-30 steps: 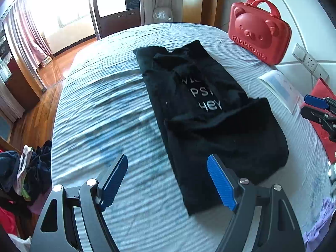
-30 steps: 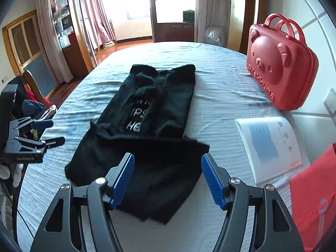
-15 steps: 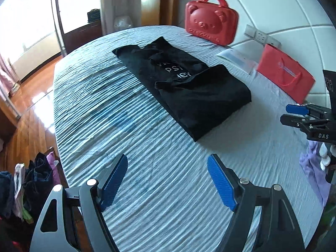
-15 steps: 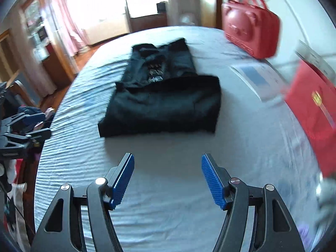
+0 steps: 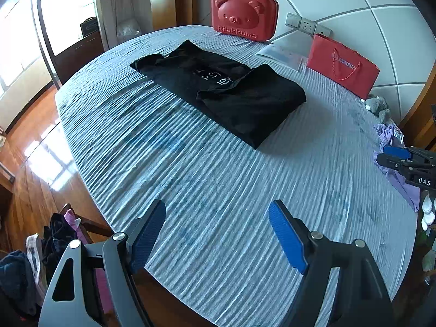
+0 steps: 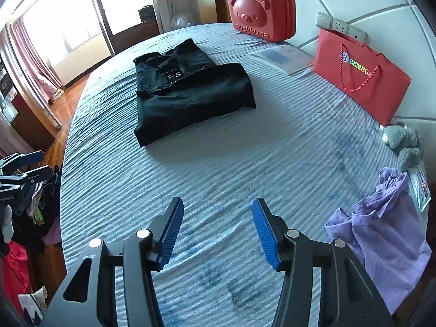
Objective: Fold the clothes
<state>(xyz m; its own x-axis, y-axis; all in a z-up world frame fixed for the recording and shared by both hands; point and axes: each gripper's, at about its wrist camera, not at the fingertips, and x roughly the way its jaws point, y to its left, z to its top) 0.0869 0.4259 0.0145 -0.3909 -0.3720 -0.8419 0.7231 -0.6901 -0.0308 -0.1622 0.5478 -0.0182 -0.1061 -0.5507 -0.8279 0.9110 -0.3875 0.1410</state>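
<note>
A black T-shirt (image 5: 226, 90) with white lettering lies partly folded on the striped bed (image 5: 218, 179), its lower part doubled over the print; it also shows in the right wrist view as the black T-shirt (image 6: 190, 92). My left gripper (image 5: 218, 231) hangs open over the bed's near edge, far from the shirt, nothing between its blue pads. My right gripper (image 6: 216, 230) is open too, above the bare sheet (image 6: 245, 163). A crumpled lilac garment (image 6: 381, 226) lies to its right. The right gripper (image 5: 400, 160) shows at the left view's right edge.
At the headboard stand a red bear-face case (image 6: 261, 9), a red paper bag (image 6: 359, 76) and an open booklet (image 6: 283, 55). A grey plush toy (image 6: 403, 141) sits by the bed's right side. Clothes pile (image 5: 32, 256) on a chair over the wooden floor (image 5: 32, 141), left.
Both grippers have pulled back and up from the black T-shirt, which now lies farther away with its lower part folded over. Both stayed open and empty.
</note>
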